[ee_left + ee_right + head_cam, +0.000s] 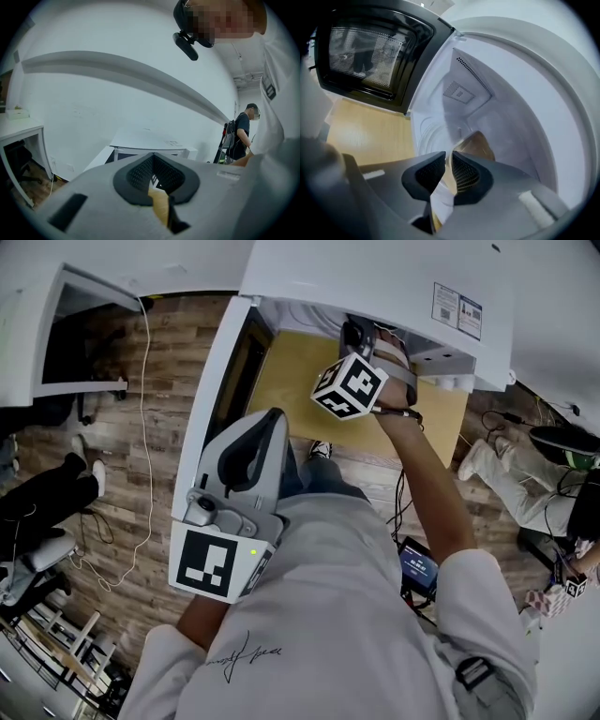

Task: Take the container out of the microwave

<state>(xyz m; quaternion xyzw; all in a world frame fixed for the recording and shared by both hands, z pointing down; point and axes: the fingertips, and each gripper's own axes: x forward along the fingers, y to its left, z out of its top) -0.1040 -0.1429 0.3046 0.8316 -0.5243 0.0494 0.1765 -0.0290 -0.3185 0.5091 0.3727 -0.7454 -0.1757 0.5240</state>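
The container (477,144), a clear vessel with a brownish tint, stands inside the microwave (506,93), on the ribbed turntable (427,133) near the front of the cavity. The right gripper (447,171) is closed on it: in the right gripper view a thin strip of the container's wall runs down between the two dark ribbed pads (425,174), which press on it from either side.

In the head view the right gripper (361,343) reaches into the cavity under the white top of the microwave (375,277), with its marker cube (349,385) just outside the opening. The container itself is hidden there. The door (234,371) stands swung open to the left. Its dark meshed window (365,49) faces the right gripper's camera. The microwave rests on a pale wooden table (300,362), which also shows below the door in the right gripper view (361,136).

The left gripper (262,432) is held back near the person's chest, well apart from the microwave. In the left gripper view its jaws are closed tip to tip with nothing between them (153,161). Beyond them lies the white microwave (150,139), and a bystander (243,133) in dark clothing stands at the far right. A plank floor (122,456) surrounds the table, and a white cable (146,399) trails across it.
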